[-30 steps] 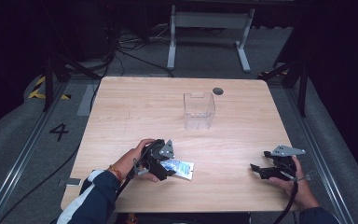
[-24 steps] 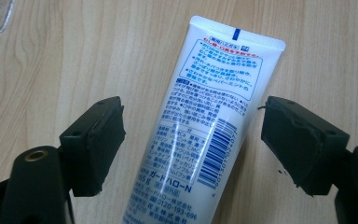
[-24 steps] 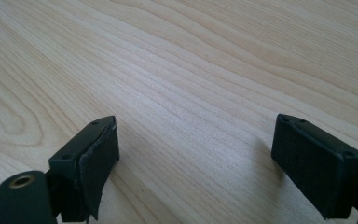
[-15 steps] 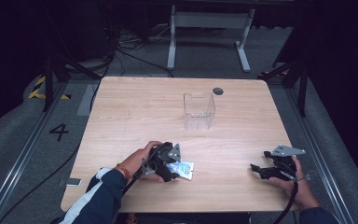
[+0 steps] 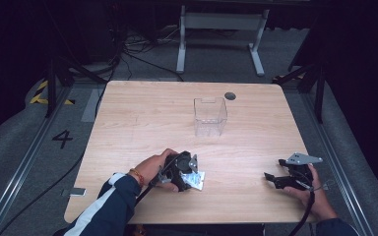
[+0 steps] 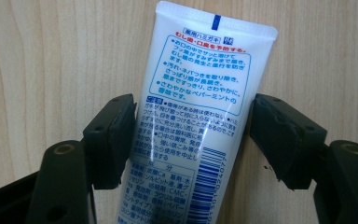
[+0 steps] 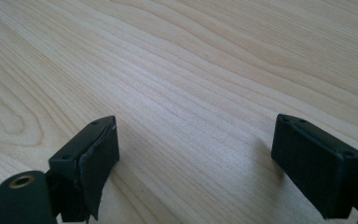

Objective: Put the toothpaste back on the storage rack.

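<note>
A white toothpaste tube (image 6: 200,93) with blue and red print lies flat on the wooden table (image 5: 142,123) near its front edge, left of centre. In the high view the tube (image 5: 197,180) pokes out from under my left gripper (image 5: 189,177), which a hand holds tipped down over it. In the left gripper view my left gripper (image 6: 193,140) has its jaws pressed against both long sides of the tube. My right gripper (image 5: 269,177) rests low at the front right, and in its own view the right gripper (image 7: 196,154) stands open over bare wood.
A clear plastic box (image 5: 210,116) stands upright behind the middle of the table. A dark round grommet (image 5: 230,96) sits near the far edge. A metal stand and cables lie on the floor beyond the table.
My left gripper has shifted right and tipped down over the tube, with its jaws now against the tube's sides. The right gripper has stayed put.
</note>
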The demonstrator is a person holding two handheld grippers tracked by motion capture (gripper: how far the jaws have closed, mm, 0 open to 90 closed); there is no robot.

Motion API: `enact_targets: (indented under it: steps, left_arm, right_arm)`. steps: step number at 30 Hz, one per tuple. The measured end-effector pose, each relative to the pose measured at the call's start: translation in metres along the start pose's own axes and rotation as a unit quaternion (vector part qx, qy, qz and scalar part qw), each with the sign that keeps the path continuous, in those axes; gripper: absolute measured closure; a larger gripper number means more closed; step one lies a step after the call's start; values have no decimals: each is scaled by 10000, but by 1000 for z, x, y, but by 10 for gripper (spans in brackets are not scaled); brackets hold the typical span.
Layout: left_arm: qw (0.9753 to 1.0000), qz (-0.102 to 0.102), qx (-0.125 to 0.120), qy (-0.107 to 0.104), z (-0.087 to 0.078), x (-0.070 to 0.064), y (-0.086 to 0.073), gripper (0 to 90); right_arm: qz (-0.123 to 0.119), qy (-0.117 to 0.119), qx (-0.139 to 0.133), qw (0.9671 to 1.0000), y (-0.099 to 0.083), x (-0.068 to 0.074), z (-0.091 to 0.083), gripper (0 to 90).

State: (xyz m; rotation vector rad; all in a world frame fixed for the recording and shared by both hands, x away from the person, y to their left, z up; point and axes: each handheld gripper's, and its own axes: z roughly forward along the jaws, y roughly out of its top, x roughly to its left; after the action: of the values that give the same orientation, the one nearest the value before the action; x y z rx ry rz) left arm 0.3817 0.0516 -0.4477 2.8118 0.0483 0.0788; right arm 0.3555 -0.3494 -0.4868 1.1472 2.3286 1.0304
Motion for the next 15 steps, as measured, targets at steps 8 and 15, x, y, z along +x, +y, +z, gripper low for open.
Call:
enact_targets:
  steps: [8, 15]
  left_arm:
    - [9998, 122, 154, 2, -2, -1, 3, 406]
    - [9994, 198, 263, 113, -3, -6, 6, 471]
  right_arm:
    - [-2, 0, 1, 10000, 0, 0, 0, 152]
    - [7, 2, -3, 10000, 0, 0, 0, 152]
